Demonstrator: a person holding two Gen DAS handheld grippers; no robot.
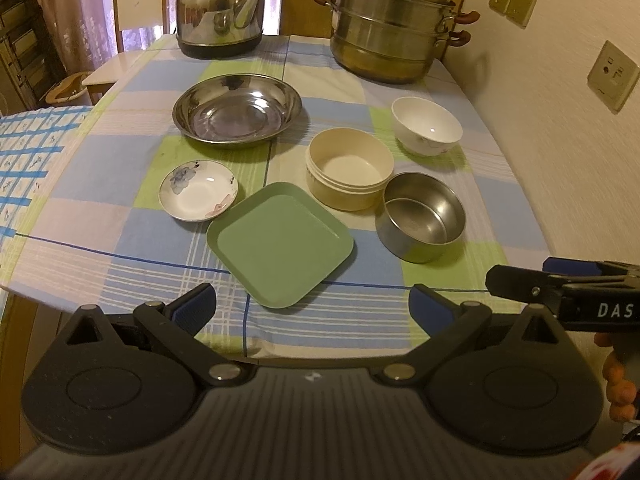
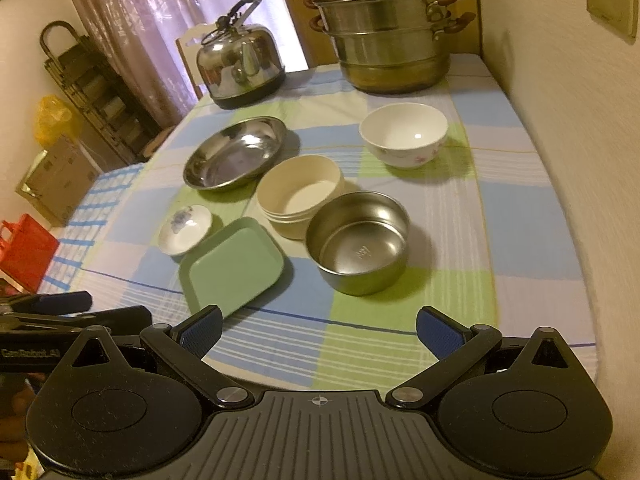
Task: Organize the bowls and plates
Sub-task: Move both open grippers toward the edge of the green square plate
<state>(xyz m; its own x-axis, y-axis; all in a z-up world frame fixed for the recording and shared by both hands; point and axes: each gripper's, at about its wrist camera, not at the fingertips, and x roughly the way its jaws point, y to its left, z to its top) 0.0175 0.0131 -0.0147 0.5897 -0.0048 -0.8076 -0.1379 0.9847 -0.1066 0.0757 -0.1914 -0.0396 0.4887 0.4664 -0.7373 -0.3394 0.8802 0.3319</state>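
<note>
At your three o'clock in the left wrist view, white capitals "DAS" stand on the black arm of the right gripper (image 1: 520, 280), the word cut off by the frame edge. At your nine o'clock in the right wrist view, the left gripper (image 2: 64, 308) carries pale lettering too blurred to read. The steel bowl (image 2: 358, 242) bears a stamped mark on its floor, illegible.

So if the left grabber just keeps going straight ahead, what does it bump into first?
Most likely the square green plastic plate. It lies straight ahead between the open left gripper's fingers, nearest of all the dishes, though depth is hard to judge through the fisheye.
</note>
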